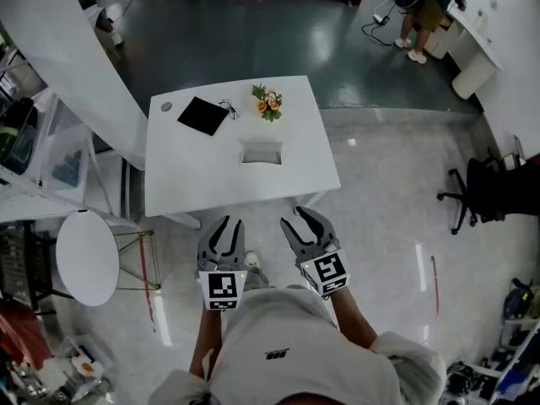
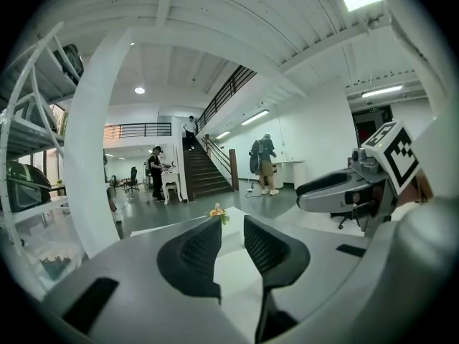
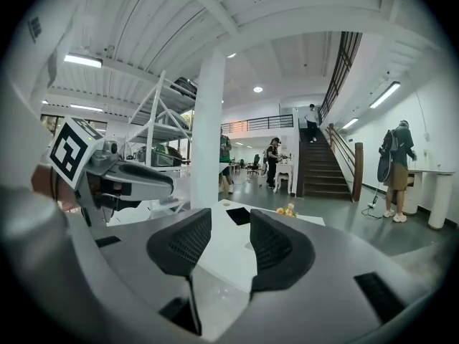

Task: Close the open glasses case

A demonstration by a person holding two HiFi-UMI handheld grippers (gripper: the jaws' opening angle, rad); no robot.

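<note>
The open glasses case [image 1: 260, 153] is a pale, whitish box lying near the middle of the white table [image 1: 194, 184]. Both grippers are held in front of the person's chest, short of the table's near edge and well apart from the case. My left gripper [image 1: 229, 224] [image 2: 233, 246] is open with nothing between its jaws. My right gripper [image 1: 295, 218] [image 3: 231, 242] is open and empty as well. Each gripper view looks over the tabletop and shows the other gripper at its side. The case is too small to make out in the gripper views.
A black flat pad [image 1: 202, 115] [image 3: 240, 216] and a small bunch of orange flowers [image 1: 268, 102] [image 2: 219, 211] [image 3: 287, 211] lie at the table's far side. A round white side table [image 1: 87, 257] stands at the left, an office chair [image 1: 472, 194] at the right. A person [image 1: 422, 7] stands far off.
</note>
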